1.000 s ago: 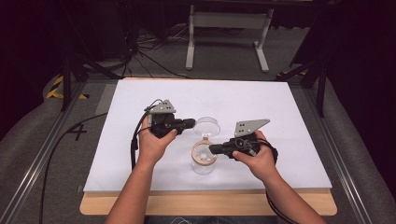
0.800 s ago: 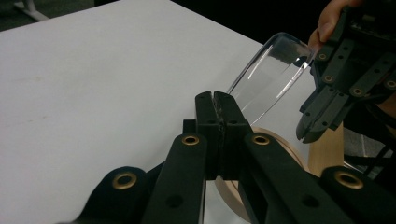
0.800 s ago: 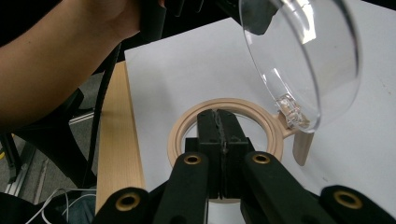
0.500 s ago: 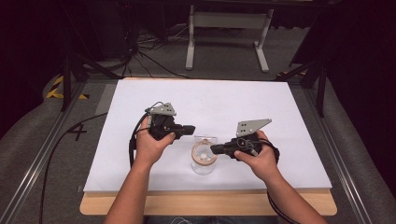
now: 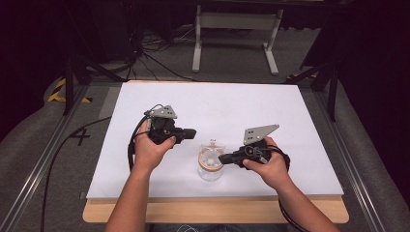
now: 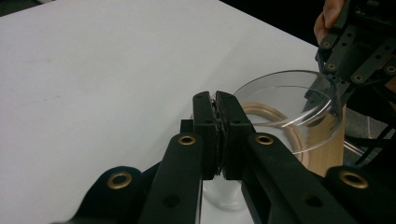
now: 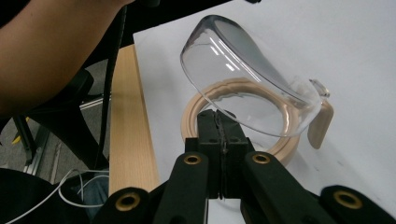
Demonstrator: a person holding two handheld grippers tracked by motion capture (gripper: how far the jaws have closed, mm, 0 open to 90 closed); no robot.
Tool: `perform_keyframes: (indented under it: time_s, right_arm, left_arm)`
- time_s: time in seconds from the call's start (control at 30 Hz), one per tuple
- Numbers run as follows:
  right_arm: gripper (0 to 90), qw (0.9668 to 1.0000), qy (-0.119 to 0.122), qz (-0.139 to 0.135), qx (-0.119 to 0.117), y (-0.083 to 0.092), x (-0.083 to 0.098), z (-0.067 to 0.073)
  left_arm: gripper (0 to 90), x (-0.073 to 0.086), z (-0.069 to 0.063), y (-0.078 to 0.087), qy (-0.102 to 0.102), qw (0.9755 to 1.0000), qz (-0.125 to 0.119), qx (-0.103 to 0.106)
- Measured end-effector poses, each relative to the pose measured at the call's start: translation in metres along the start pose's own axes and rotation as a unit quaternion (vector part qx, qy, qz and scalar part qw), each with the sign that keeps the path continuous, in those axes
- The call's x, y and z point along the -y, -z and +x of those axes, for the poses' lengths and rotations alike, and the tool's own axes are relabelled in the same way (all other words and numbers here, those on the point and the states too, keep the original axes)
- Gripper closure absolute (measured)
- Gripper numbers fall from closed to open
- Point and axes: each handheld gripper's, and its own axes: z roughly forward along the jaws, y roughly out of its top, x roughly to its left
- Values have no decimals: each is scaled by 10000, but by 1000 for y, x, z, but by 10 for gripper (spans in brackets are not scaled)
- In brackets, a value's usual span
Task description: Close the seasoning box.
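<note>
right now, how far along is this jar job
Roughly midway. Done: clear jar stands upright on the table. In hand: its hinged lid tilts half open above the tan ring, left gripper and right gripper beside it, jaws shut. Left: moving the lid fully, whichever way.

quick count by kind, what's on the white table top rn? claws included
Claws: 2, left claw and right claw
Clear jar with tan ring: 1
Clear hinged lid, open: 1
Total: 4
</note>
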Motion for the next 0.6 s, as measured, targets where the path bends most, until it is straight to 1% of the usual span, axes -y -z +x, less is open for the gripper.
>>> perform_keyframes:
  time_s: [0.03,0.1,0.17,0.27,0.3,0.33,0.37,0.47,0.5,0.57,0.6]
  right_arm:
    - [900,10000,-9,24,-1,0,0,0]
    - [900,9999,-21,103,-42,-1,1,0]
    - [900,9998,-18,188,-44,-1,1,1]
    - [900,9994,11,349,-73,-1,2,2]
    - [900,9993,18,375,-75,-2,2,2]
    - [900,9991,12,425,-85,-2,2,3]
    - [900,9989,18,467,-96,-3,3,3]
    - [900,9982,23,584,-110,-3,3,4]
    - [900,9981,31,608,-103,-3,3,4]
    - [900,9979,49,630,-109,-3,3,5]
    - [900,9976,37,675,-121,-3,4,6]
  left_arm:
    - [875,0,0,-1,4,10000,20,-24]
    - [877,0,-1,0,-10,9998,172,-66]
    - [879,0,-1,-2,-30,9998,196,-102]
    - [880,0,0,-2,-37,9995,298,-105]
    - [879,0,0,-2,-52,9992,368,-116]
    - [879,0,0,-3,-36,9992,359,-140]
    - [879,0,0,-3,-1,9991,390,-143]
    - [874,1,0,-3,0,9989,456,-122]
    - [871,0,0,-4,-10,9985,535,-101]
    - [870,1,0,-5,-6,9985,540,-118]
    - [870,1,0,-5,-3,9982,581,-112]
